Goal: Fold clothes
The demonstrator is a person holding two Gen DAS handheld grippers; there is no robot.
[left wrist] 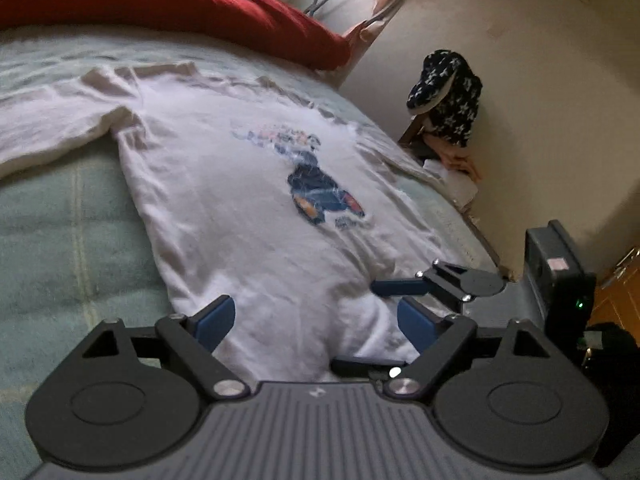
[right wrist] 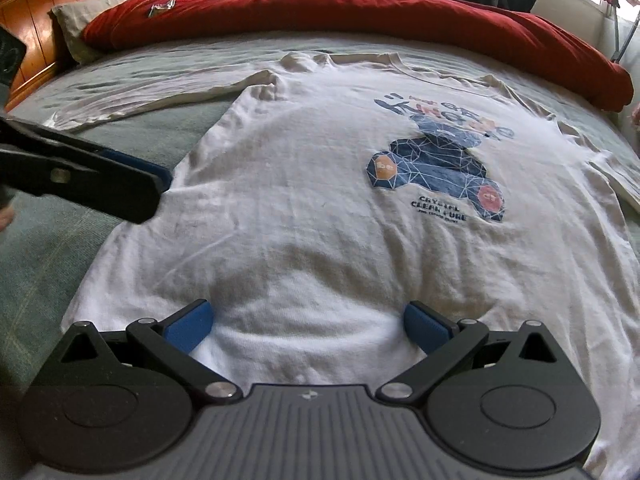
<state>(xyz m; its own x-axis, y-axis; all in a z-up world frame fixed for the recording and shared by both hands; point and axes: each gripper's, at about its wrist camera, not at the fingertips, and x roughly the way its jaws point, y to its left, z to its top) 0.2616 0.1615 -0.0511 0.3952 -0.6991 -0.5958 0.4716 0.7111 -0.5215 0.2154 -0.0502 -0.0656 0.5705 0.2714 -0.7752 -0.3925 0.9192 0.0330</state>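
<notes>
Right wrist | shirt (right wrist: 320,184) spread flat for folding | right gripper (right wrist: 308,326) wide open, empty, over hem | left gripper (left wrist: 316,320) wide open, empty

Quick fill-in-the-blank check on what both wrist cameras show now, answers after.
1. The white T-shirt lies spread flat, print side ____.
2. The bunched blanket beyond the shirt is ____.
3. The right gripper has its jaws ____, nothing clamped.
4. The left gripper has ____ jaws too.

Answers: up; red; open; open

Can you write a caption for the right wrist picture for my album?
White T-shirt with a blue print lies flat on the bed, open right gripper over its hem.
</notes>
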